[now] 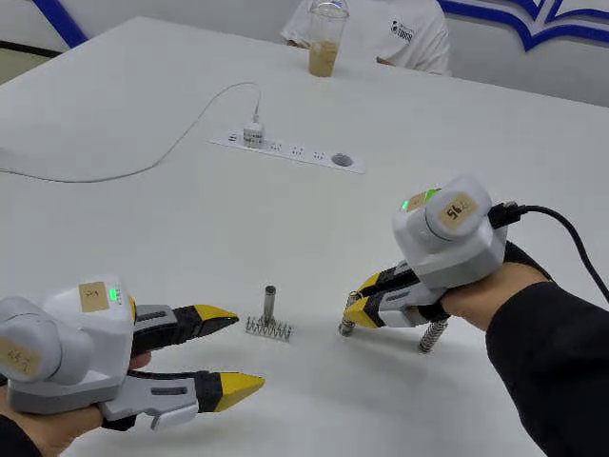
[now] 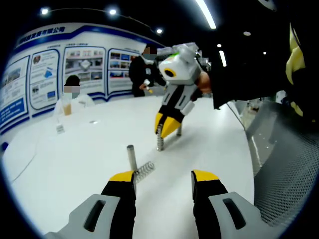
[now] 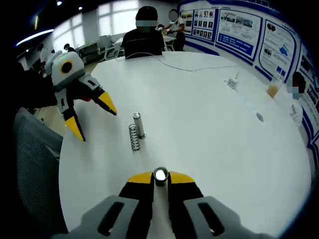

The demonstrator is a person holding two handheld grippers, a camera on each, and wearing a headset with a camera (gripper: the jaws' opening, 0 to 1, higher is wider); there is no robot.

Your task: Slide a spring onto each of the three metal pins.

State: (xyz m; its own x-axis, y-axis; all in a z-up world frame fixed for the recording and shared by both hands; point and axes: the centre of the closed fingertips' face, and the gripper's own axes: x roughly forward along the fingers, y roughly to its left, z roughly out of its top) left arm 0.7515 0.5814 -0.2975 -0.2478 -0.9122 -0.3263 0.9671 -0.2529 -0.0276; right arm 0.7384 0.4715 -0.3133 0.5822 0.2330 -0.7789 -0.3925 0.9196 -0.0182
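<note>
The upright pin [image 1: 269, 302] stands bare on the white table [image 1: 143, 238], and everything else is placed from it.

Nearer the person than the upright pin, and to its left, hangs the left gripper [image 1: 245, 350]. Its yellow-tipped jaws are spread wide and hold nothing. In the left gripper view the pin rises just beyond the tip of one jaw.

At the foot of the upright pin, on its near side, the loose spring [image 1: 268, 328] lies flat on the table. It is touching the base or just beside it; which of the two is hard to tell.

To the right of the upright pin, at about the same depth, the right gripper [image 1: 360, 307] points down at the table. Its jaws are closed on the second pin [image 3: 160, 174], seen end-on in the right gripper view. In the head view, coils show below the tips, reaching to the table.

Farther right again, under that gripper's body, the third spring [image 1: 433, 335] leans tilted. Whether a pin runs inside it cannot be made out.

Well beyond the upright pin lies a power strip [image 1: 290, 150], with a white cable [image 1: 171, 148] trailing off to the left. Past that stands a cup [image 1: 324, 43] of brownish drink. A person in a white shirt [image 1: 404, 29] sits at the far edge.
</note>
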